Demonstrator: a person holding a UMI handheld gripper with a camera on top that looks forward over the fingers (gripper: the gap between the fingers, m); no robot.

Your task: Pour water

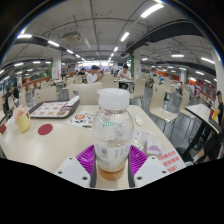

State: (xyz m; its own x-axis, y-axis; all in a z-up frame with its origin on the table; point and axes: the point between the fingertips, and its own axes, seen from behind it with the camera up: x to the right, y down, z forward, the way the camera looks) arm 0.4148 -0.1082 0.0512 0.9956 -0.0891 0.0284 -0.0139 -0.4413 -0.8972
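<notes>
A clear plastic bottle with a white cap and a white label stands upright between my fingers, with a little amber liquid at its bottom. My gripper has its purple pads pressed against both sides of the bottle's lower part. The bottle sits over the pale table. A clear glass of yellowish drink stands on the table far to the left.
A dark red coaster lies by the glass. A tray sits at the back left, a printed leaflet beside it and another leaflet on the right. Chairs, tables and people fill the hall beyond.
</notes>
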